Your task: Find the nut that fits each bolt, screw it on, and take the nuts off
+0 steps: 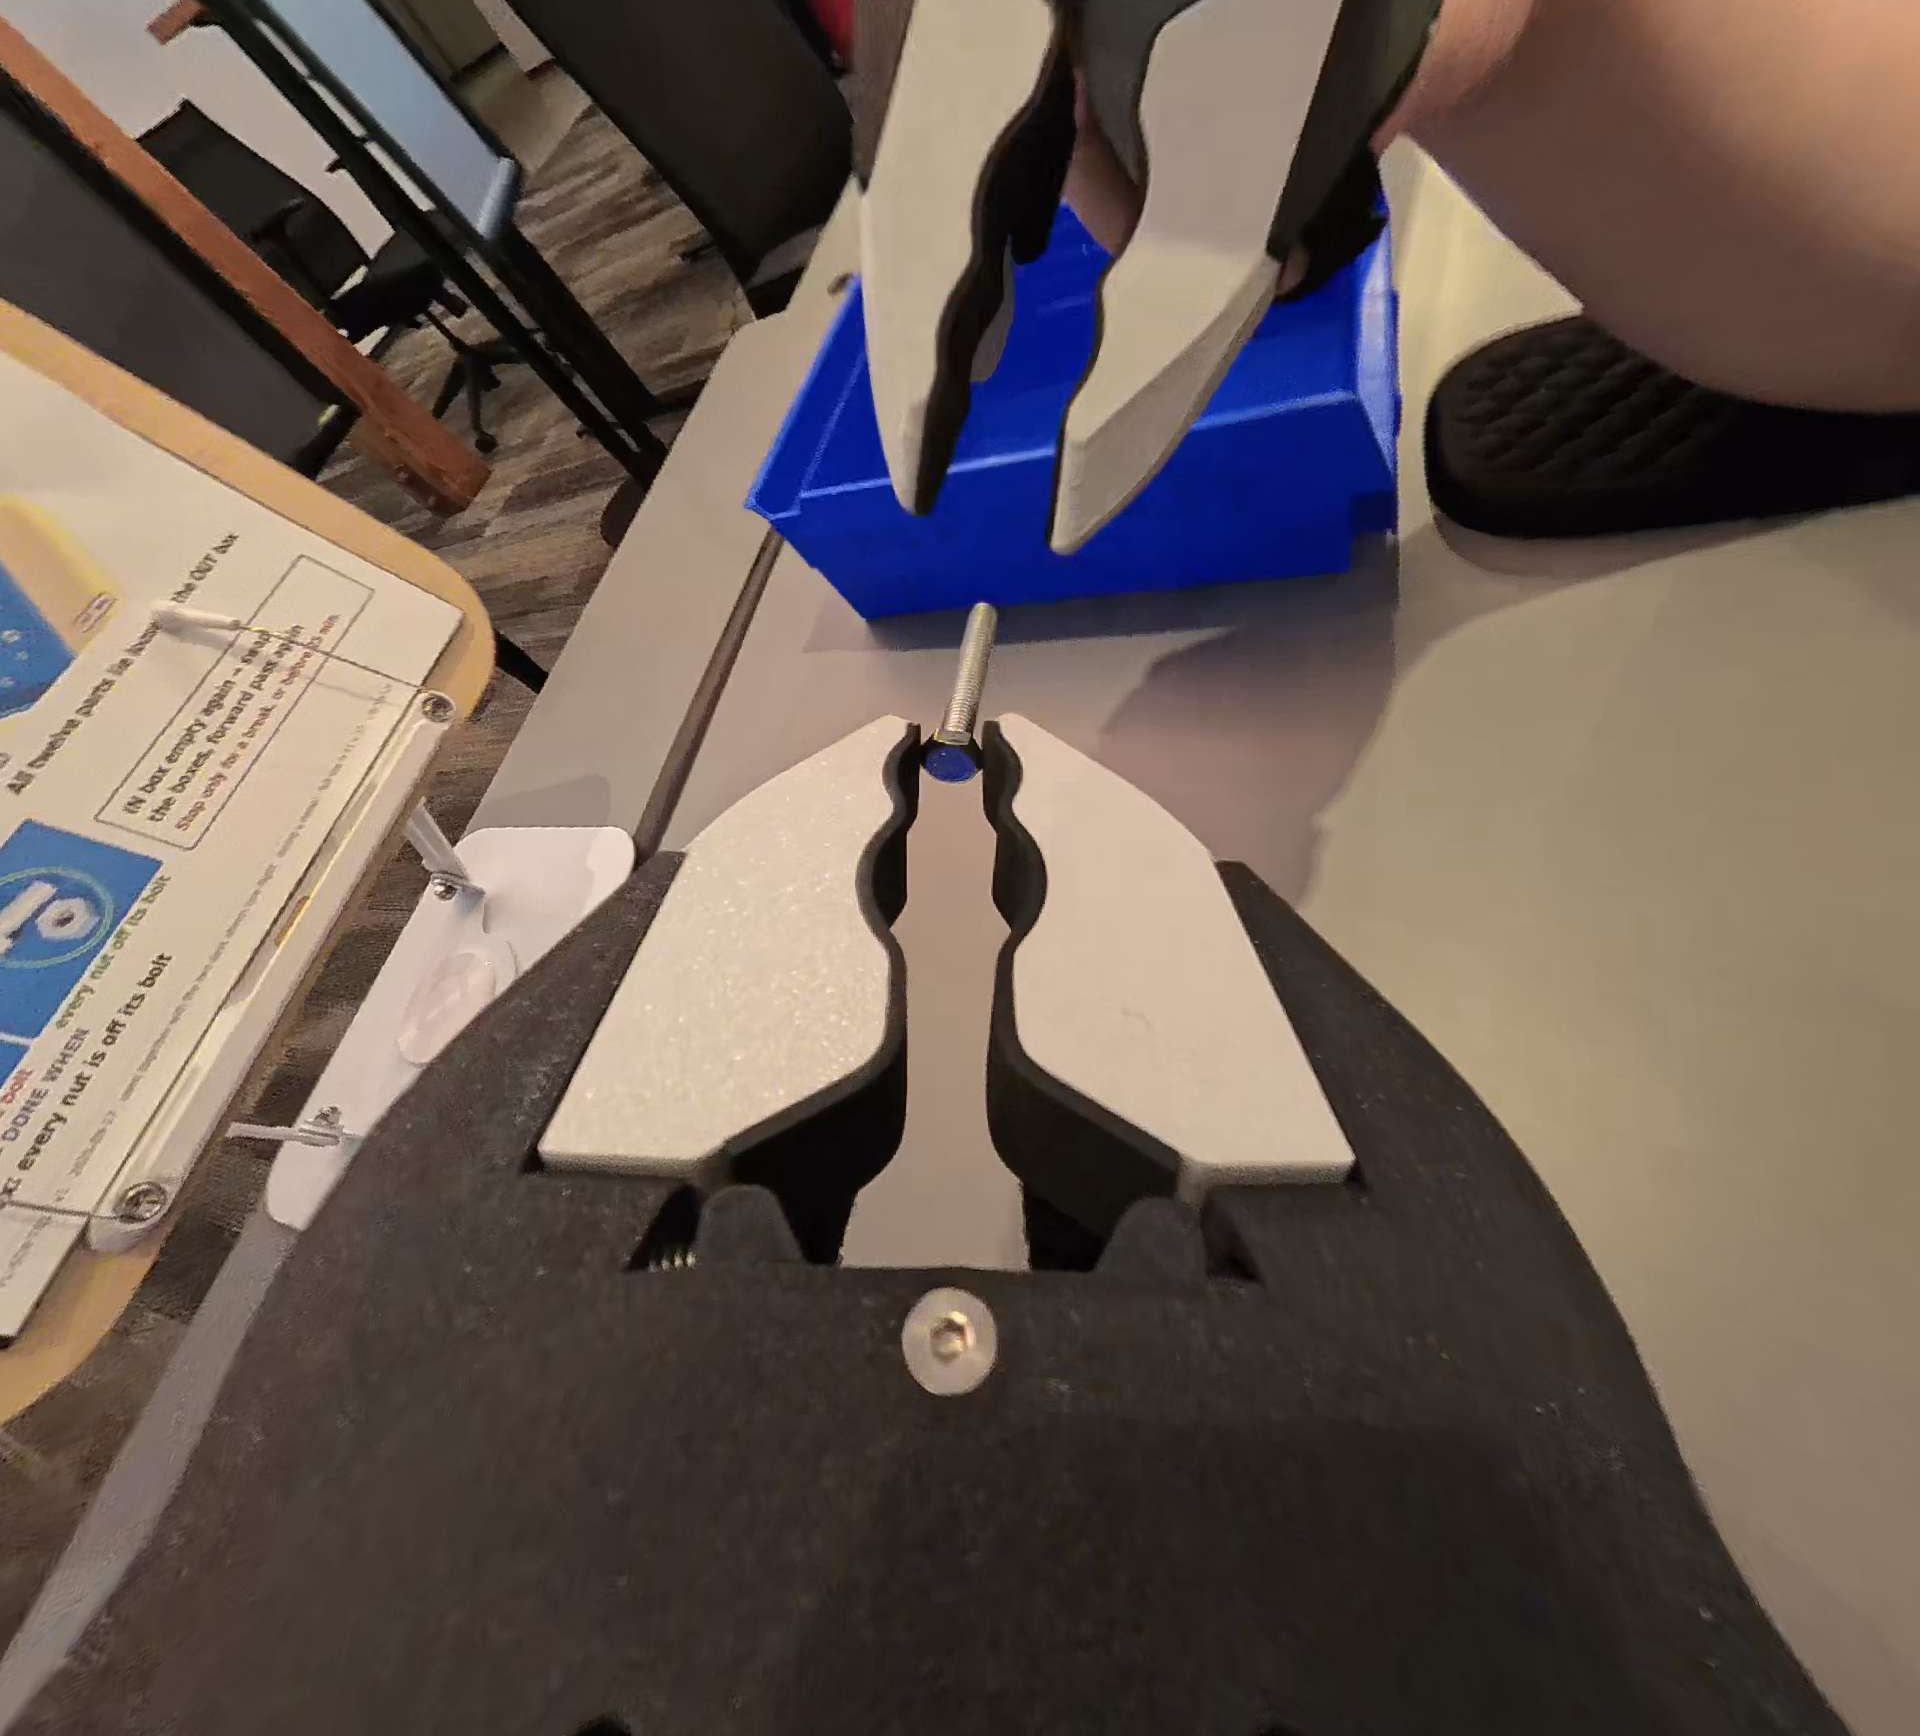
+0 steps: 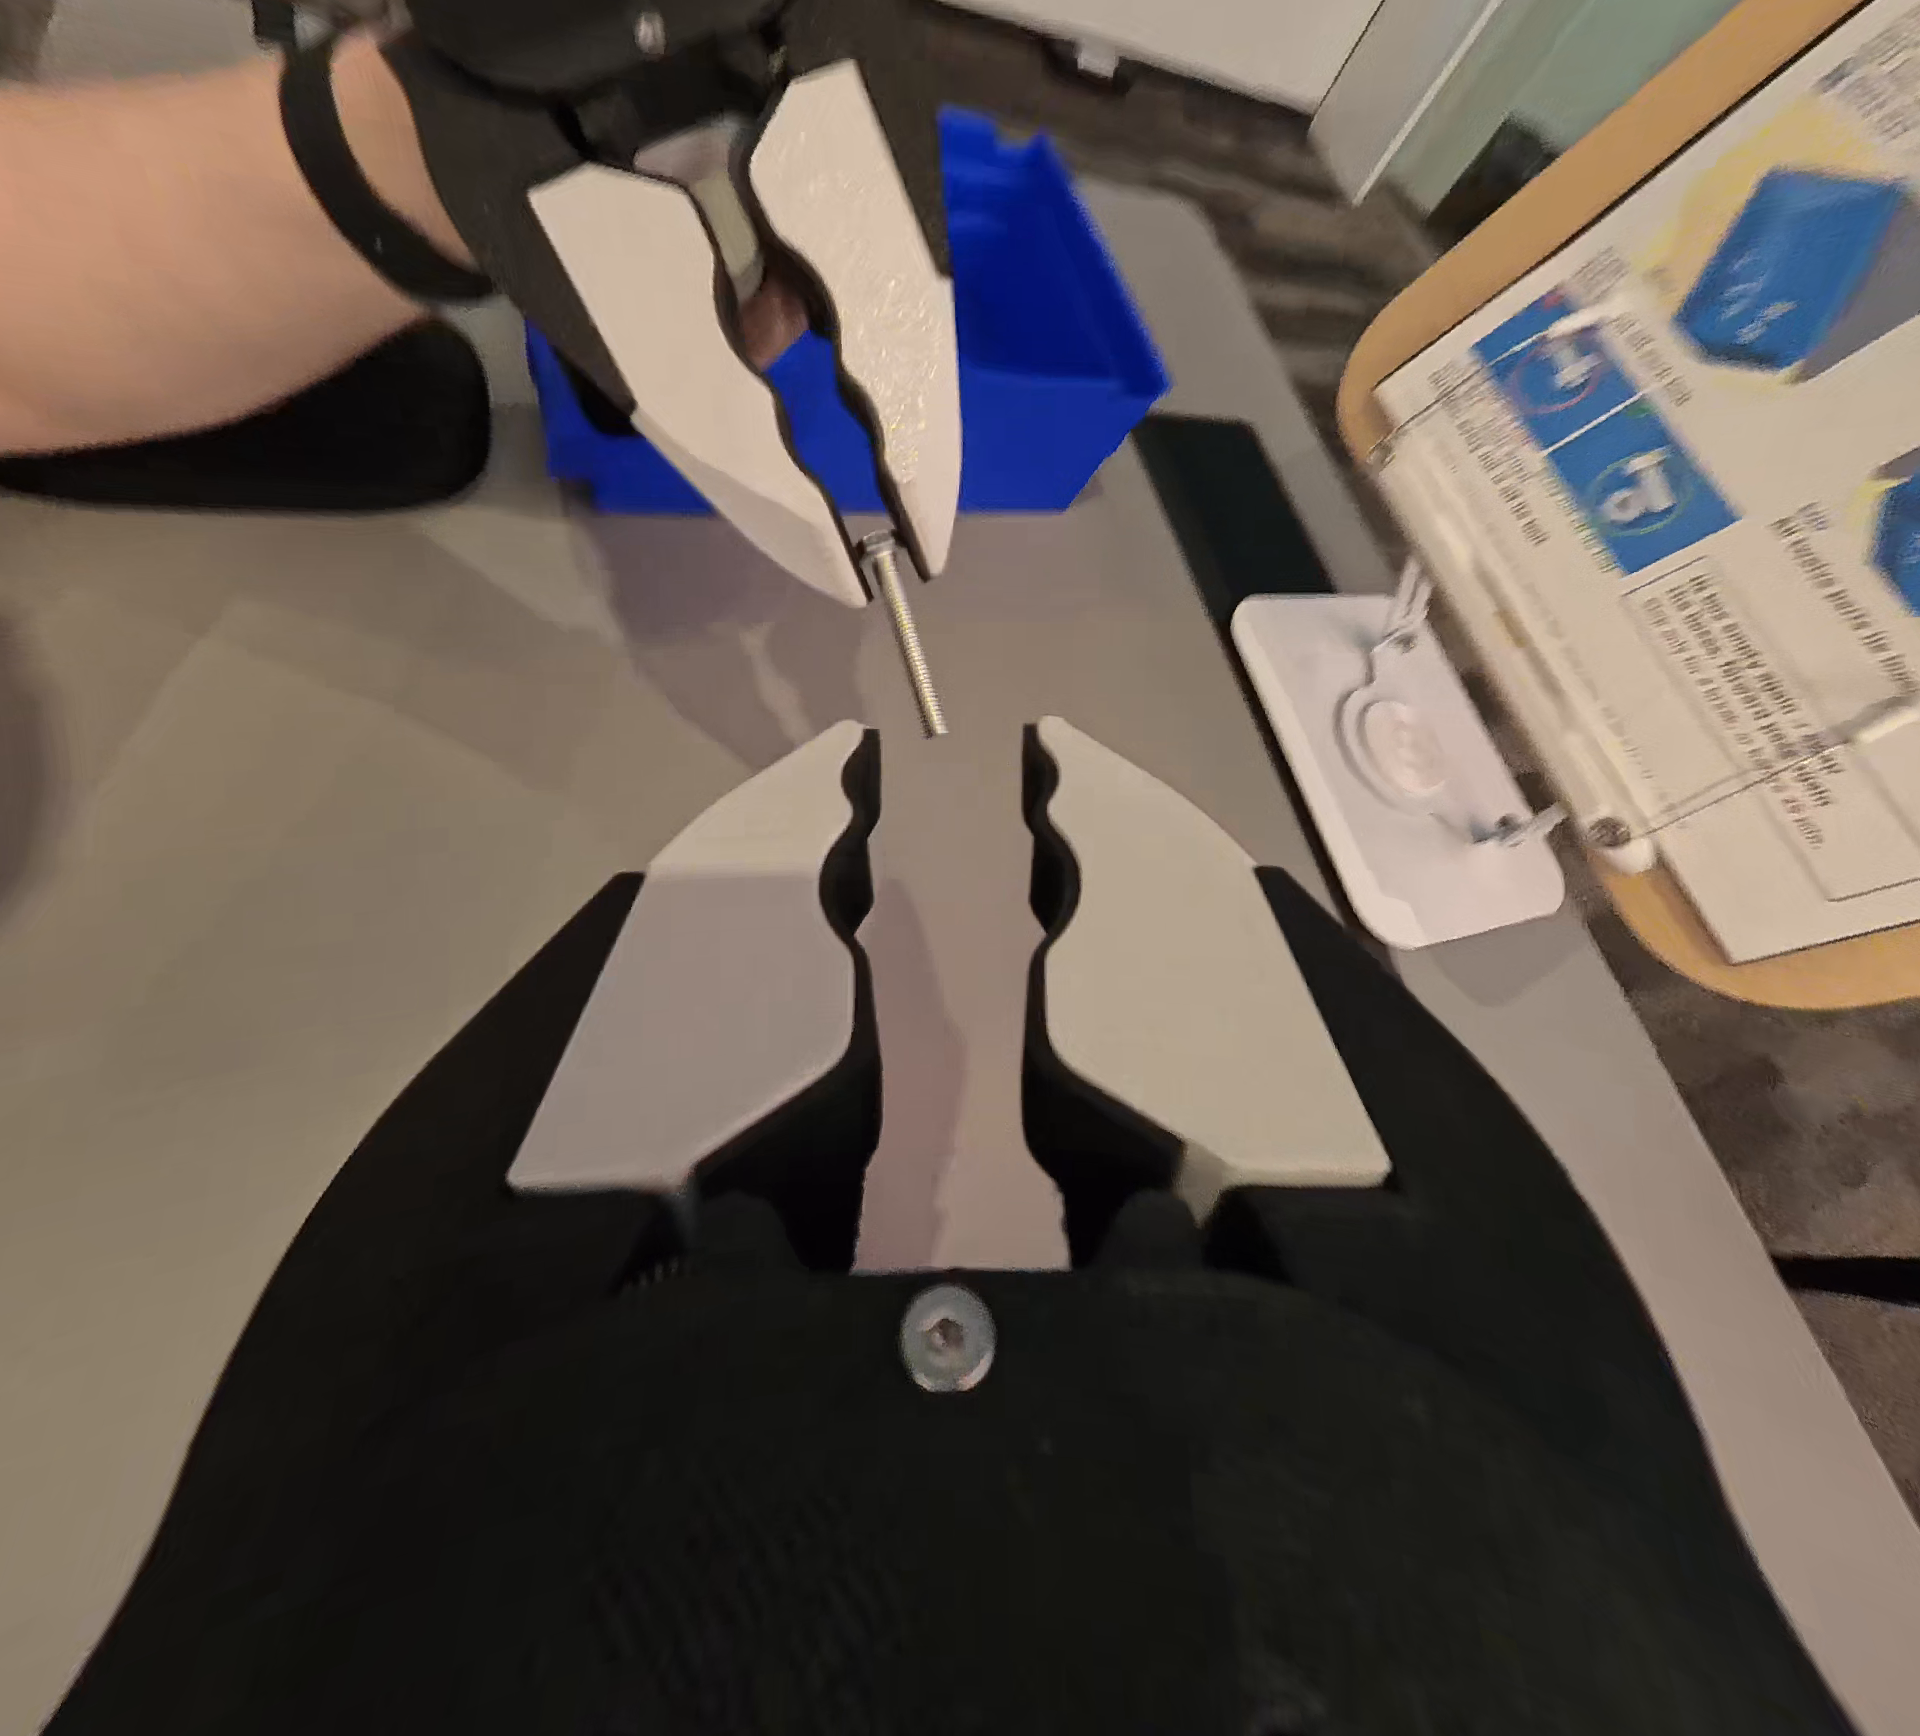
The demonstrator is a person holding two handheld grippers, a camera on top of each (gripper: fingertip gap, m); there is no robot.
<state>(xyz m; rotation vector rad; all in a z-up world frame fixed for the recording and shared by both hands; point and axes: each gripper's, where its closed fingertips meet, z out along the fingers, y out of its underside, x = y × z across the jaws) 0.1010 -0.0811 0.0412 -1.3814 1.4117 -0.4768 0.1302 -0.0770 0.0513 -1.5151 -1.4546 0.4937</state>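
Grey bench [image 1: 1558, 855] carries blue plastic bin [image 1: 1143, 491] at 12 o'clock in left wrist view. Black textured pad [image 1: 1621, 429] at 2 o'clock, just beside bin. White stand base [image 2: 1392, 772] at 3 o'clock in right wrist view, propping printed instruction sheet [image 2: 1704, 606] on tan board [image 2: 1382, 356]. Dark office chairs [image 1: 665, 76] beyond bench edge, patterned carpet [image 1: 613, 232] below.

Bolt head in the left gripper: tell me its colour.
Blue on the end face of the bolt, with a silver threaded shank; the left wrist view shows it best, pinched in the left gripper.
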